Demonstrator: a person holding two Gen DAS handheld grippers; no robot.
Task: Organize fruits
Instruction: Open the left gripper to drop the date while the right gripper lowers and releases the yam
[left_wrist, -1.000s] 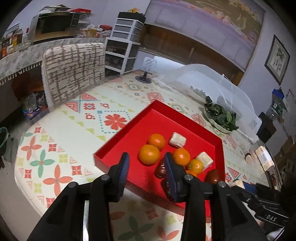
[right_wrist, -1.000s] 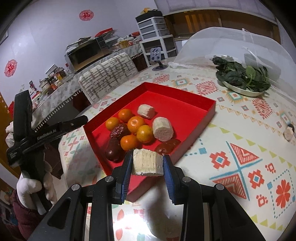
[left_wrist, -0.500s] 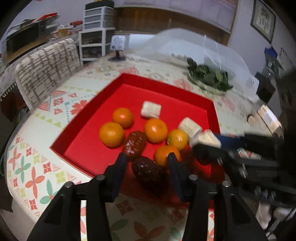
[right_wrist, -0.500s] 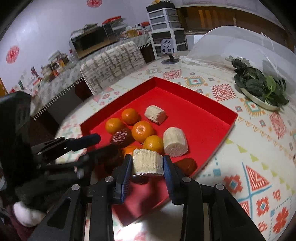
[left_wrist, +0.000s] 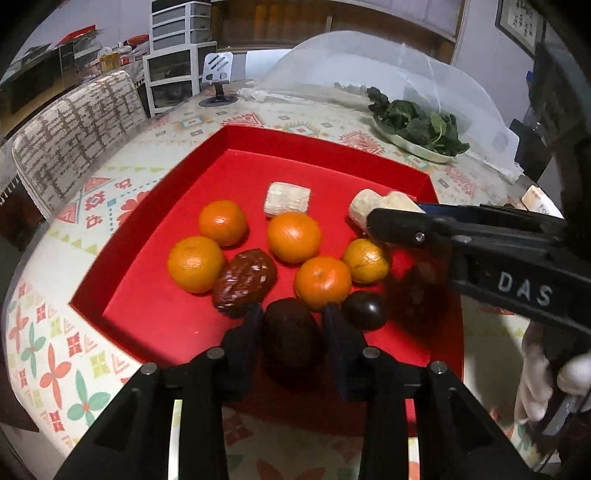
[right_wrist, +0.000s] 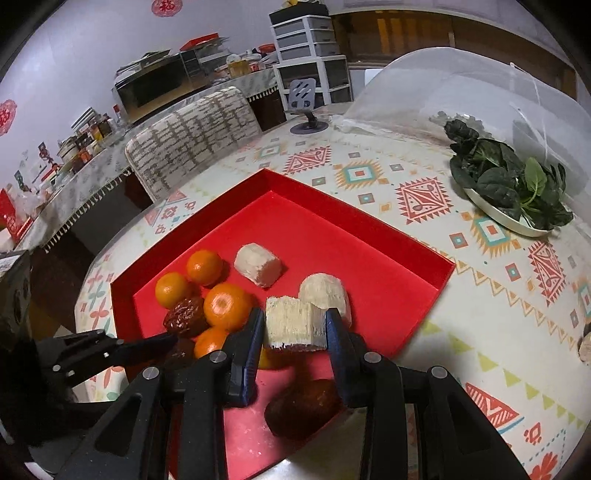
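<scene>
Five oranges (left_wrist: 294, 237) lay in a loose group inside the red tray (left_wrist: 317, 147), together with two pale cut pieces (left_wrist: 287, 198) and several dark red fruits. One wrinkled dark fruit (left_wrist: 245, 283) rested between the oranges, touching the nearest one. The left gripper (left_wrist: 291, 325) had a dark oval fruit (left_wrist: 291, 338) between its fingers; its jaws had just been closing, and the pads were pressing the sides of this fruit near the front edge of the tray. A small round dark fruit (left_wrist: 364, 309) lay just beside it. The right gripper (right_wrist: 295, 325) was clenched on a pale fibrous block (right_wrist: 293, 323), holding it above the tray, near a second pale piece (right_wrist: 325, 291). Below it lay a brown-red fruit (right_wrist: 303, 408). The tray stood on a patterned tablecloth (right_wrist: 424, 192). Further away there was a dish of green leaves (right_wrist: 509, 188) under a clear mesh cover (right_wrist: 461, 85).
</scene>
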